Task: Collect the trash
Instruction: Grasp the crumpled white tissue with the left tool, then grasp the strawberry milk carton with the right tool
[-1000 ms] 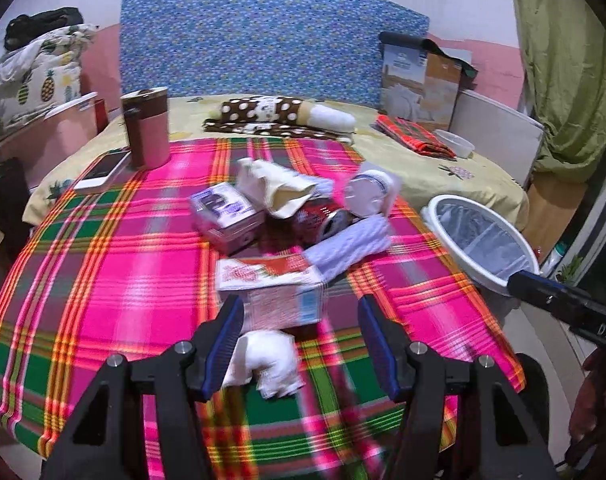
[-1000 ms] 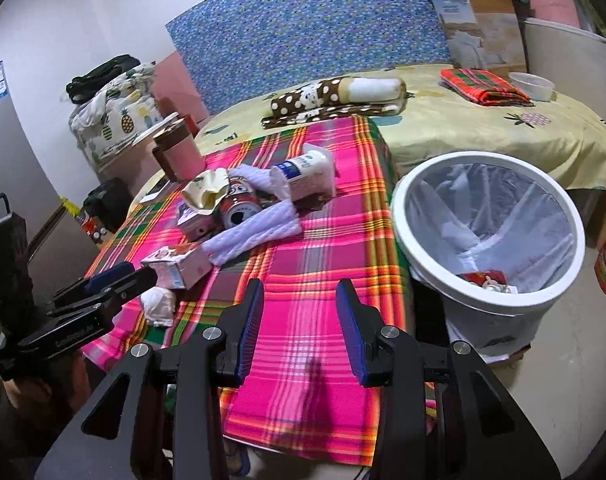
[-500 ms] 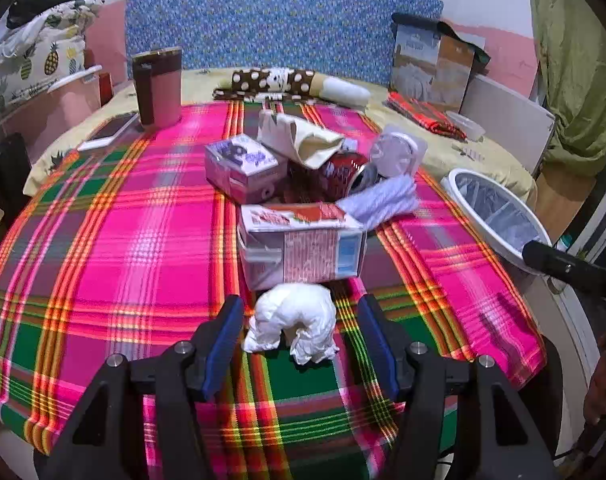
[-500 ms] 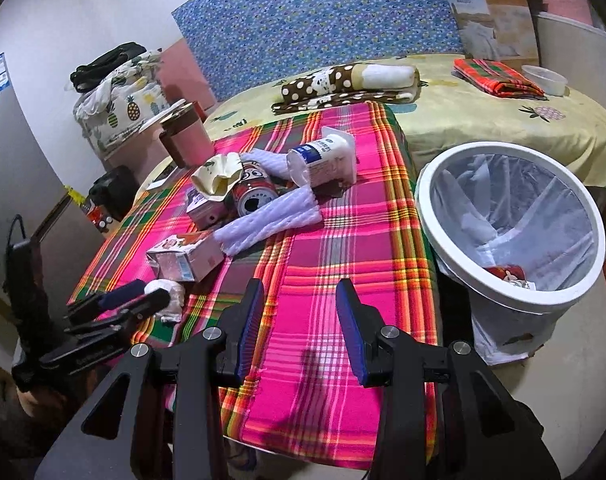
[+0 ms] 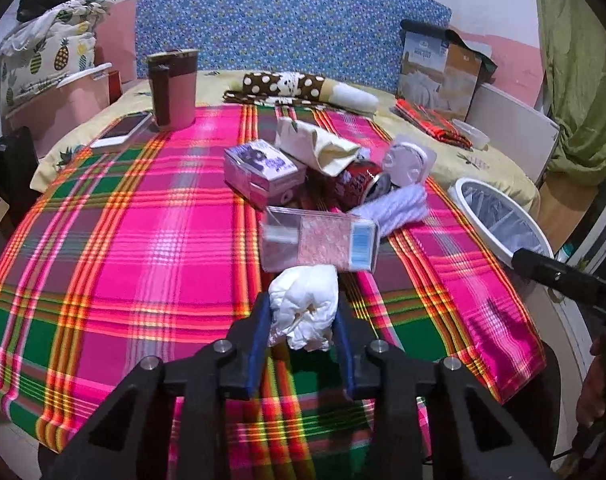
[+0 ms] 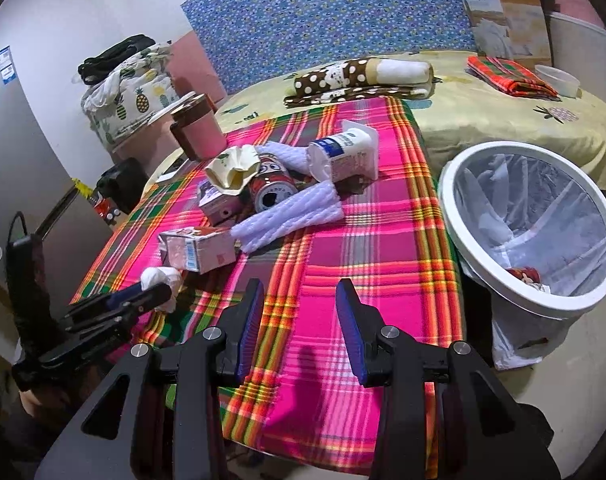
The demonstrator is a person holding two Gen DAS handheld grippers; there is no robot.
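Observation:
My left gripper (image 5: 301, 308) is shut on a crumpled white tissue (image 5: 305, 310), held just above the plaid cloth; it also shows in the right wrist view (image 6: 161, 280). Behind it lie a pink carton (image 5: 319, 244), a purple box (image 5: 263, 172), a red can (image 5: 357, 186), a white foam sleeve (image 5: 395, 208), a cream wrapper (image 5: 315, 146) and a white plastic cup (image 5: 407, 160). My right gripper (image 6: 299, 316) is open and empty over the cloth's near edge. The white trash bin (image 6: 531, 224), lined with a bag, stands to its right.
A brown and pink tumbler (image 5: 173, 88) and a phone (image 5: 123, 130) sit at the cloth's far left. A rolled spotted blanket (image 5: 303, 88), a folded red cloth (image 5: 431, 124) and a cardboard box (image 5: 439, 72) lie on the bed behind.
My left gripper moved forward around the tissue and shut on it. The pink carton tipped over. The right gripper edged closer to the table, still open.

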